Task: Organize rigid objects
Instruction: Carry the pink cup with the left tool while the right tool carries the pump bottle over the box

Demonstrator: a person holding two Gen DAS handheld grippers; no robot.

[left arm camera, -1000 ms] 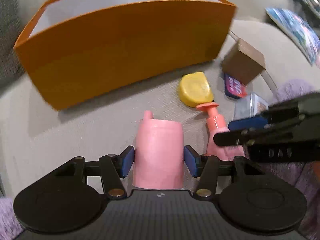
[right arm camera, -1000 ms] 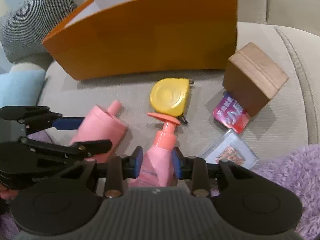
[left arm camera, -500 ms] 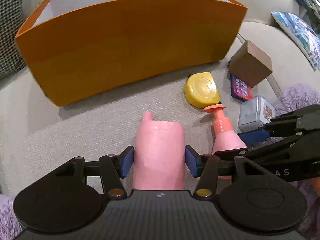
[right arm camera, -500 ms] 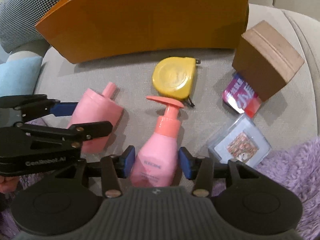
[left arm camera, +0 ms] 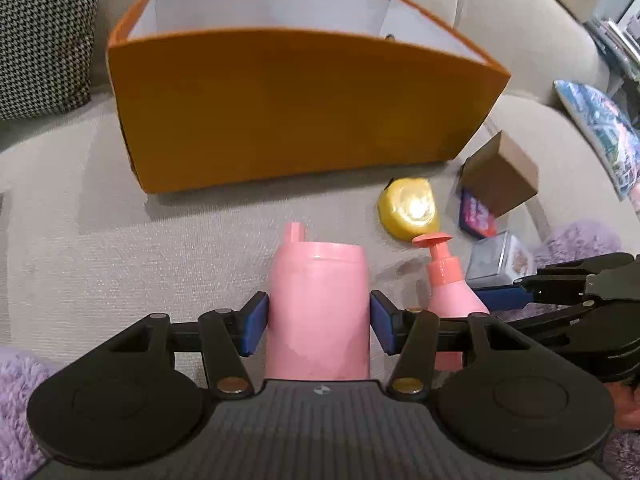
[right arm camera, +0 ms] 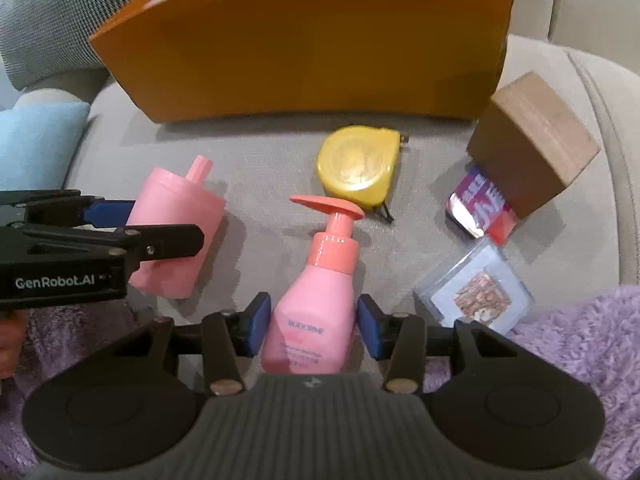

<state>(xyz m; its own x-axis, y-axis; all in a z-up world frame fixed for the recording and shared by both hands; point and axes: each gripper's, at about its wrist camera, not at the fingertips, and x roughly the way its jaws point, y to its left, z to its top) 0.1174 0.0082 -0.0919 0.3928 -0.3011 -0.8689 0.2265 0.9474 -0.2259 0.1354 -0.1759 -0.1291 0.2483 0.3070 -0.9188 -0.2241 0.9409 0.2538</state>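
Note:
My left gripper (left arm camera: 319,326) is shut on a pink spouted cup (left arm camera: 319,304) and holds it with the spout pointing away; the cup also shows in the right wrist view (right arm camera: 176,232). My right gripper (right arm camera: 314,326) is shut on a pink pump bottle (right arm camera: 316,304) with a coral pump head, also in the left wrist view (left arm camera: 450,292). An orange box (left arm camera: 288,116) with a white inside stands open behind them on the beige sofa seat. A yellow tape measure (right arm camera: 358,170) lies between the bottle and the box.
A brown cardboard cube (right arm camera: 534,142) rests on a purple-red packet (right arm camera: 480,210), with a clear card case (right arm camera: 476,294) beside it. Purple fluffy fabric (right arm camera: 580,344) lies at the near edge. A houndstooth cushion (left arm camera: 44,32) and a patterned cushion (left arm camera: 600,132) flank the seat.
Both grippers have risen and pulled back a little with their objects. The right gripper's fingers now sit wider around the bottle's body. The box's open inside has come into the left wrist view.

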